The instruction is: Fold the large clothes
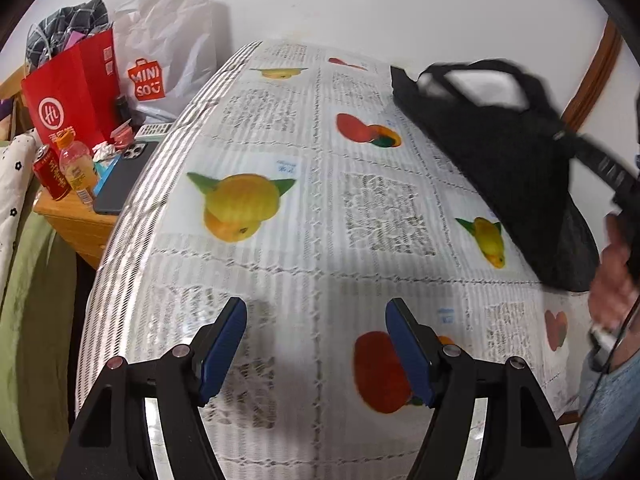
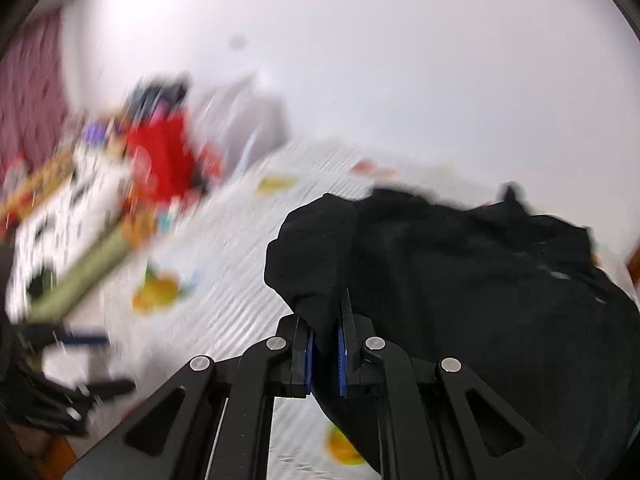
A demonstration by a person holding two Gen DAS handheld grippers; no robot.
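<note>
A large black garment (image 1: 496, 152) hangs over the right side of the table with the fruit-print cloth (image 1: 280, 240), held up by my right gripper (image 1: 592, 160). In the blurred right wrist view my right gripper (image 2: 325, 320) is shut on a bunched fold of the black garment (image 2: 460, 280), which fills the right half of that view. My left gripper (image 1: 316, 316) is open and empty, low over the near part of the table, to the left of the garment.
A wooden side table (image 1: 76, 216) at the left holds a red bag (image 1: 72, 96), a white Miniso bag (image 1: 160, 52), a can (image 1: 50, 174), a bottle (image 1: 78, 170) and a phone (image 1: 122, 178). A person's hand (image 1: 616, 280) shows at the right.
</note>
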